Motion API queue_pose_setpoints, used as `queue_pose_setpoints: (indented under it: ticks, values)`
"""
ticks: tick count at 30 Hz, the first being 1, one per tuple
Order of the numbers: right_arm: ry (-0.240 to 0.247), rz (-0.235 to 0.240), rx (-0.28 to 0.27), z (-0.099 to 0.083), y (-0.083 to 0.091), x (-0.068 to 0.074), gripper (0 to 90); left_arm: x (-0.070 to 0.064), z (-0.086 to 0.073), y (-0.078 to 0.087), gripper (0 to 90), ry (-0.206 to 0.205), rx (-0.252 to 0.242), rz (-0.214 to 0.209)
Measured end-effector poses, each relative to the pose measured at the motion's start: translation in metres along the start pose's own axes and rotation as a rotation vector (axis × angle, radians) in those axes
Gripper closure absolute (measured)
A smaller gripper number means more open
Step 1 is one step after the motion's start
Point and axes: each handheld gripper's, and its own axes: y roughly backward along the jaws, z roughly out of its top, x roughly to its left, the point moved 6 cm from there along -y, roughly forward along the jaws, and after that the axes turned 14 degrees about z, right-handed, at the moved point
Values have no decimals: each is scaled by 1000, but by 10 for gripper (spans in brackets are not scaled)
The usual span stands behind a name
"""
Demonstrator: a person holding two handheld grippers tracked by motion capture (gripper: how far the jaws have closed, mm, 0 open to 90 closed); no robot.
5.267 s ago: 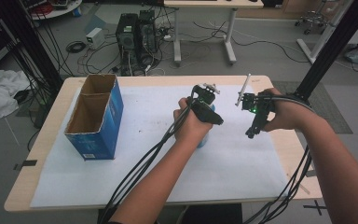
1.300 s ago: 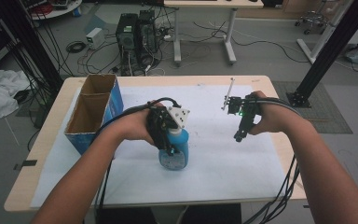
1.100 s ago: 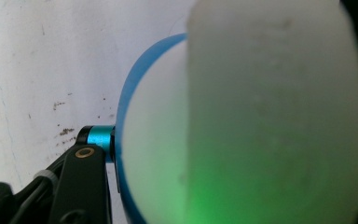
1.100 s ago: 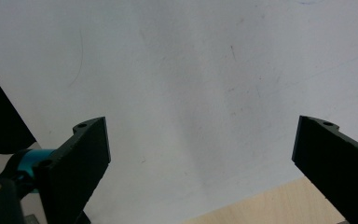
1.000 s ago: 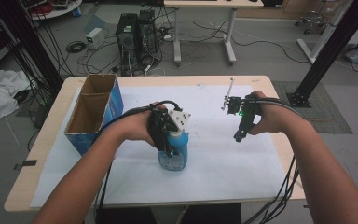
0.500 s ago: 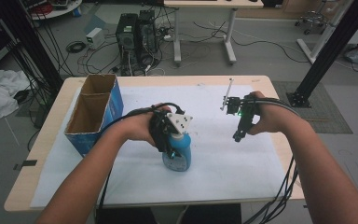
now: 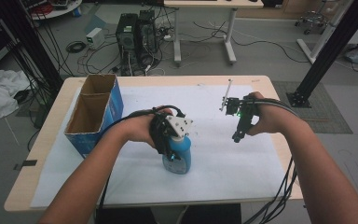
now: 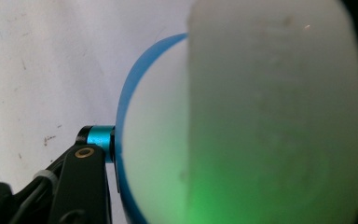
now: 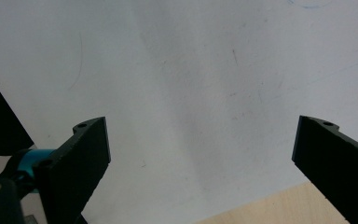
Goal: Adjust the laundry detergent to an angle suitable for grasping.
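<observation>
A blue spray bottle [image 7: 179,157] with a white trigger head stands on the white paper near the table's middle. My left gripper [image 7: 168,136] is shut on its neck from above. In the left gripper view the bottle's white head [image 8: 279,116] is very close, with the blue body's edge beside one black finger [image 8: 85,179]; the other finger is hidden. My right gripper [image 7: 237,136] hangs to the bottle's right, tilted down over the paper and apart from it. Its jaws stand wide open [image 9: 200,144] with nothing between them.
An open blue cardboard box [image 7: 95,112] with two compartments stands at the table's left. White paper [image 7: 223,168] covers most of the wooden table [image 7: 42,154]. Cables trail from both grippers over the near edge. Computers and cables lie on the floor behind.
Since the earliest frame my left gripper has carried the bottle left and nearer to me. In the last second it has shifted slightly right. The right gripper has barely moved.
</observation>
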Motion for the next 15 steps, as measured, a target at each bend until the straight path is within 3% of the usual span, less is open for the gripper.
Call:
queue_pose_setpoints:
  ticks: [4,7,15]
  values:
    - [0,3,-1,1,-1,0,32,-1,0,-1,421,-15,-13,-6]
    - [5,4,1,1,-1,0,33,-2,-2,-4,420,-8,5,-3]
    - [4,1,3,1,-1,0,32,-2,-3,-7,416,12,0,-4]
